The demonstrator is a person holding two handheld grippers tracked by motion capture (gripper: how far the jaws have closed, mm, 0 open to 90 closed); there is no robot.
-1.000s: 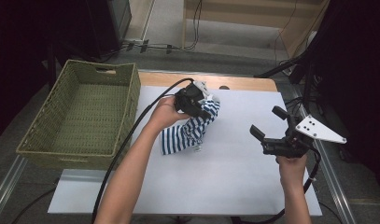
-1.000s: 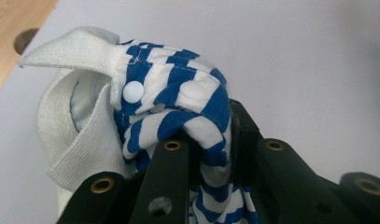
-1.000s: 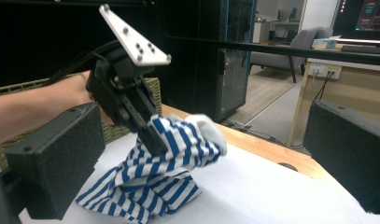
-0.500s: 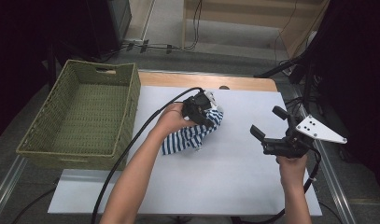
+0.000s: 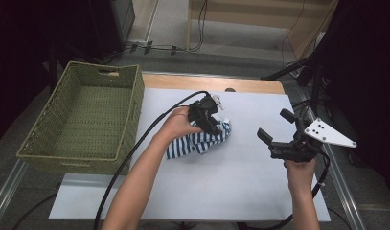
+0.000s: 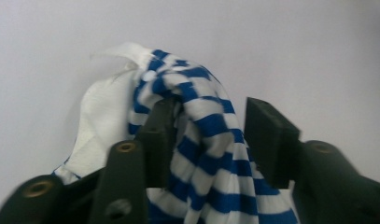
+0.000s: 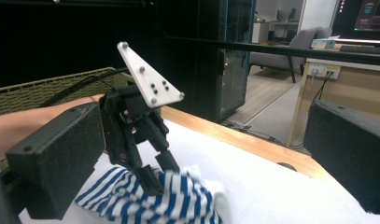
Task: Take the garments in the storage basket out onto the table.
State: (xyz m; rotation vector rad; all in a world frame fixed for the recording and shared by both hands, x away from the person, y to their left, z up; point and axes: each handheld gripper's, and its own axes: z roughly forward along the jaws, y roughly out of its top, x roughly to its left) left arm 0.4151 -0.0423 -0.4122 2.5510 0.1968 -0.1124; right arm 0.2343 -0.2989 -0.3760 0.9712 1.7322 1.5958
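Blue-and-white striped cloth (image 5: pixel 198 142) bunched mid-tabletop (image 5: pixel 240 191), left gripper (image 5: pixel 212 128) over it, jaws just opening, fabric loose between them, right gripper (image 5: pixel 273 129) released, held apart at right, woven basket (image 5: pixel 82 120) at left.
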